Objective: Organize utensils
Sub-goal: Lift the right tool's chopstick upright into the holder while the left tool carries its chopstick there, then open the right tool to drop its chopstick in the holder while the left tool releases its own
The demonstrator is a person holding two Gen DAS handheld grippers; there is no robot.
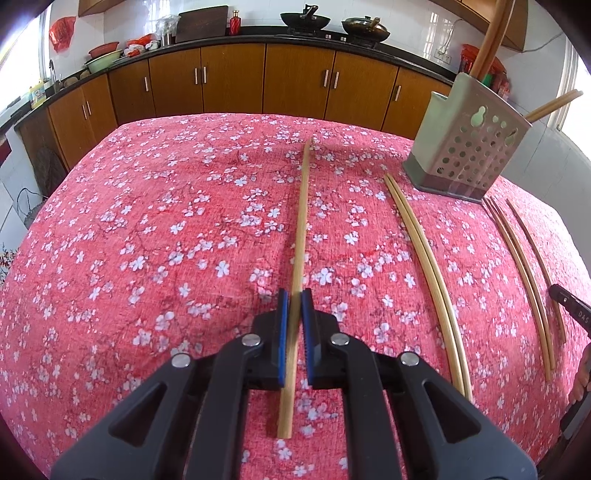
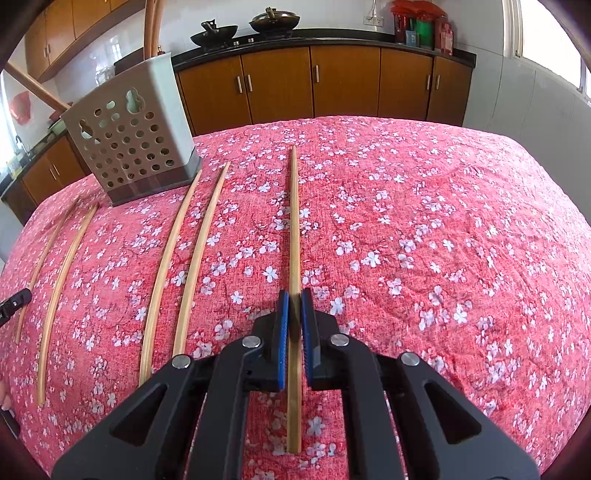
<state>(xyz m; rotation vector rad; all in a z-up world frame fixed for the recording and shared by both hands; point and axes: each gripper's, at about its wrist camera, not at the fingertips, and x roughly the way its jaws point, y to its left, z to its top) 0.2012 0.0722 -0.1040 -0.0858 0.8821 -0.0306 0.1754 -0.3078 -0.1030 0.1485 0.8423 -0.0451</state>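
Red cloth with white blossom print covers the table (image 1: 147, 221), filling most of both wrist views. Brown wooden cabinets (image 1: 236, 79) run along the far wall under a dark counter; two black woks (image 2: 214, 31) sit on the stove there.

Grey-green perforated utensil holder (image 1: 465, 147) stands upright on the cloth at the far side, right of centre from the left wrist, left of centre from the right wrist. Wooden handles stick up out of it.

Loose chopsticks lie lengthwise on the cloth, near the holder. Left wrist view: a touching pair (image 1: 424, 266) just in front of the holder, and more further right.

Left gripper (image 1: 294, 301): blue-padded fingers narrowly apart, straddling a single bamboo chopstick (image 1: 301, 229) that runs straight away from the camera. A sliver of gap shows beside the stick; cannot tell whether the pads are clamping it.

Right gripper (image 2: 294, 301): same posture over its own chopstick (image 2: 294, 221), fingers close on both sides, firm contact not discernible. Two separated chopsticks (image 2: 184, 266) lie to its left.
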